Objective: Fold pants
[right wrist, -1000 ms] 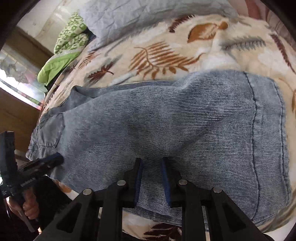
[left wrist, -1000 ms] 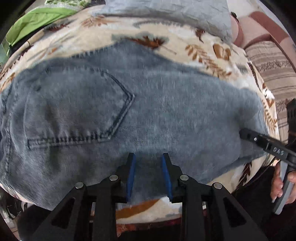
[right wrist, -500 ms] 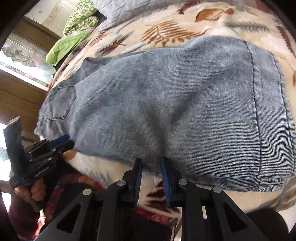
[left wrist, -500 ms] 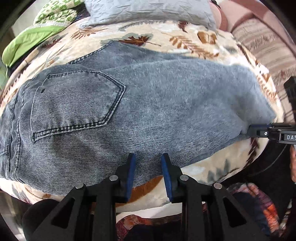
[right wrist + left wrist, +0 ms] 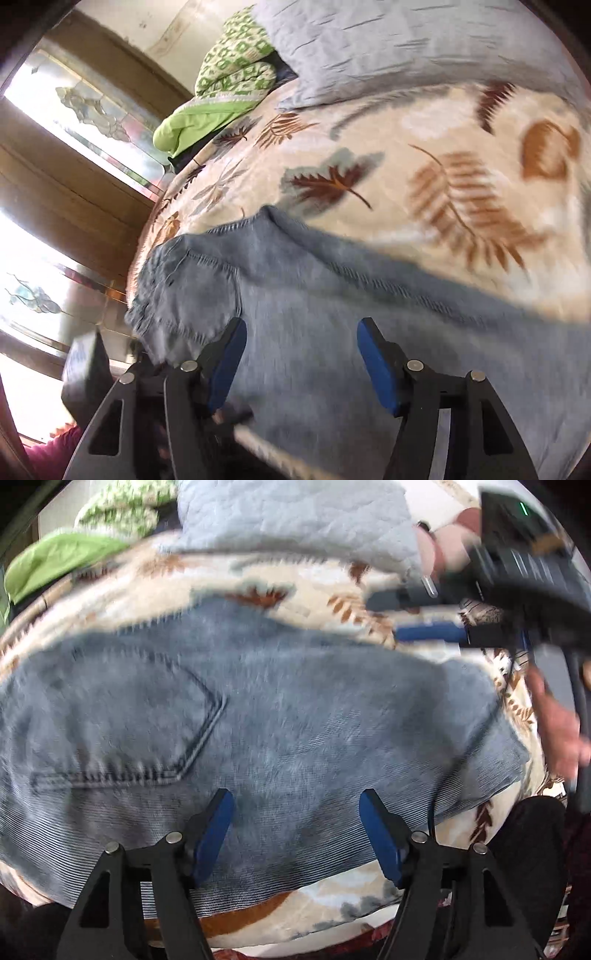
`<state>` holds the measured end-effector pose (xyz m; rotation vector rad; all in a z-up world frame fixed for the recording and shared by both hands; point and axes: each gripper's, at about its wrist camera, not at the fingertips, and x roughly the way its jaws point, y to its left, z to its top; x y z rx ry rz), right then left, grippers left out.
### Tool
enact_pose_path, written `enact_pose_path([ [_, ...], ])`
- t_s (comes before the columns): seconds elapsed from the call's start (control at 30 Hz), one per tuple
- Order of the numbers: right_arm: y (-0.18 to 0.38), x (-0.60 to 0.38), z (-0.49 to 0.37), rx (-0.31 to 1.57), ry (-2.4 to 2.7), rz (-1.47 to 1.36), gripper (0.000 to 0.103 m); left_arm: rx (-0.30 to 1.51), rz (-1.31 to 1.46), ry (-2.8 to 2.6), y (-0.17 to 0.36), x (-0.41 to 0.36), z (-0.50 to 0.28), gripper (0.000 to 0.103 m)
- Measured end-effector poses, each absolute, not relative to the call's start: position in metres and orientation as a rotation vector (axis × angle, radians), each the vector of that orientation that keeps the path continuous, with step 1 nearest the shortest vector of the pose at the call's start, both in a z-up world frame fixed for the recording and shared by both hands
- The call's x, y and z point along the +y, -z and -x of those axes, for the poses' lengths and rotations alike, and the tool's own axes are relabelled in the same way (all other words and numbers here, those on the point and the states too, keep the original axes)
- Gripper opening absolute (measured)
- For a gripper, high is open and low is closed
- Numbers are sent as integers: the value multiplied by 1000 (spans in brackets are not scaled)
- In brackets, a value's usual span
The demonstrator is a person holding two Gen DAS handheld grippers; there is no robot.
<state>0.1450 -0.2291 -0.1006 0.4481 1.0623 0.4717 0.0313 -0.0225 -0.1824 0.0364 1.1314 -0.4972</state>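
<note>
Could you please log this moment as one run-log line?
task: fold pants | left gripper: open, empty | right gripper: open, empty | jeans: flat on blanket

Leaf-print blanket point(image 5: 424, 155) covers bed. Grey quilted pillow point(image 5: 388, 40) at far end, green patterned bedding point(image 5: 229, 74) bundled beside it. Frosted window point(image 5: 74, 107) at left.

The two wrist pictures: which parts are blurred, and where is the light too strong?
Left wrist view: the jeans and the right hand-held gripper are smeared by motion; the left hand-held gripper is sharp. Right wrist view: the jeans and blanket are blurred, the window is washed out.
</note>
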Motion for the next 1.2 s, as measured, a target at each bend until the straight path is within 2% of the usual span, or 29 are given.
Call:
enact_pose_path([
  [0.03,102,-224,-155,1070,-468,-438,66,1117,-29,506,182,-22,-31,73],
  [0.1,106,-217,-167,1089,-489,-445,66,1120,-14,535,180,-23,-31,83],
  [0.2,117,-208,-192,1123,-504,-470,64,1114,-22,548,182,-25,-29,88],
  [0.5,154,-178,-235,1246,-519,-414,50,1093,-127,551,182,-39,-18,89],
  [0.57,154,-174,-236,1240,-539,-386,42,1100,-105,554,181,-38,-21,89],
  [0.63,152,-170,-236,1243,-552,-360,28,1107,-84,556,180,-36,-23,89],
  [0.67,151,-167,-236,1243,-562,-352,16,1109,-77,555,180,-36,-23,89],
  [0.73,149,-159,-235,1245,-570,-318,8,1110,-74,555,179,-36,-24,89],
  [1.0,138,-143,-241,1171,-436,-193,2,1115,-37,551,176,-26,-29,89],
  [1.2,143,-142,-251,1165,-333,-162,1,1087,-15,486,171,-12,-34,89],
])
